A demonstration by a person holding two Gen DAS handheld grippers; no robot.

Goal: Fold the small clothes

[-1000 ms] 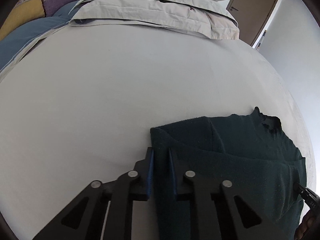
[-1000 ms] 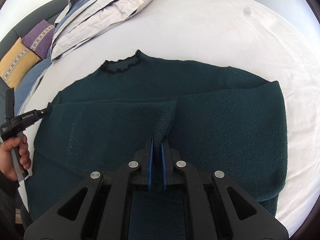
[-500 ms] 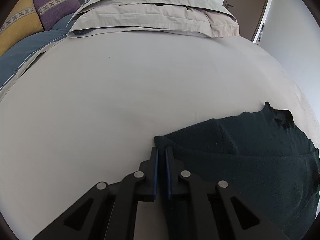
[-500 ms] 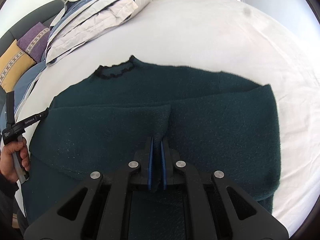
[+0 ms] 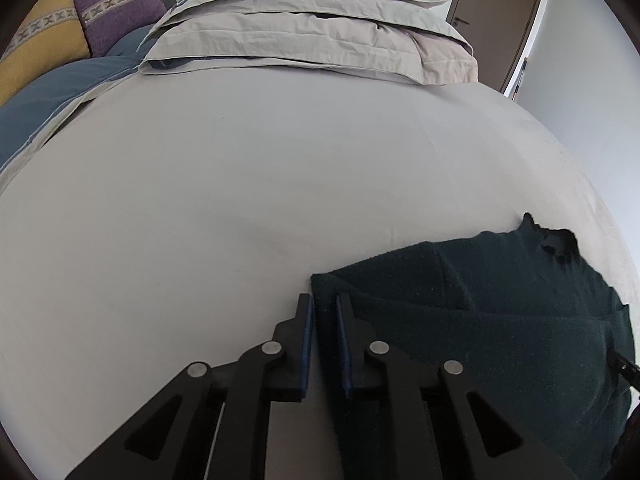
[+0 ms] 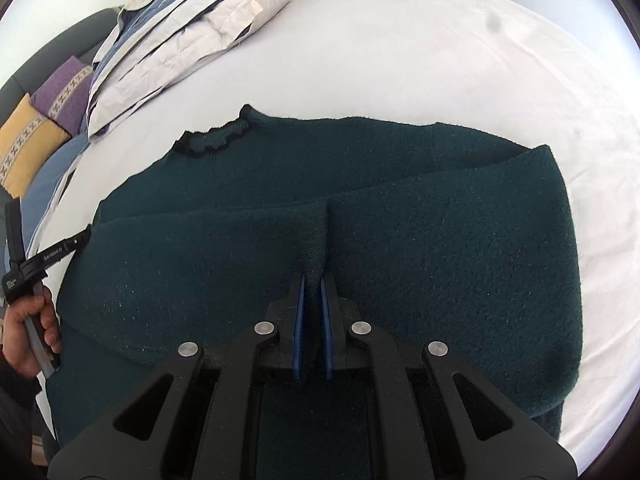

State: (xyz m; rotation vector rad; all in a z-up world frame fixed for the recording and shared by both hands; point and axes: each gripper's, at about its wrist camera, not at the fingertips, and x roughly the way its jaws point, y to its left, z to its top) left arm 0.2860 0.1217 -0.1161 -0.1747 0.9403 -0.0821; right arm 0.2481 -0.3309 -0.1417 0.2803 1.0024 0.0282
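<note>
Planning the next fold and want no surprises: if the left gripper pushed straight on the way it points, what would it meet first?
Most likely the dark green sweater: its folded edge already lies between the slightly parted tips of the left gripper. Beyond that is only the bare white sheet, though depth is hard to judge.

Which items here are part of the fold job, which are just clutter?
In the job:
- dark green sweater
- right gripper, shut on a pinch of it
- left gripper, jaws just opening at its edge

Lying about:
- folded duvet
- purple cushion
- yellow cushion
- door
</note>
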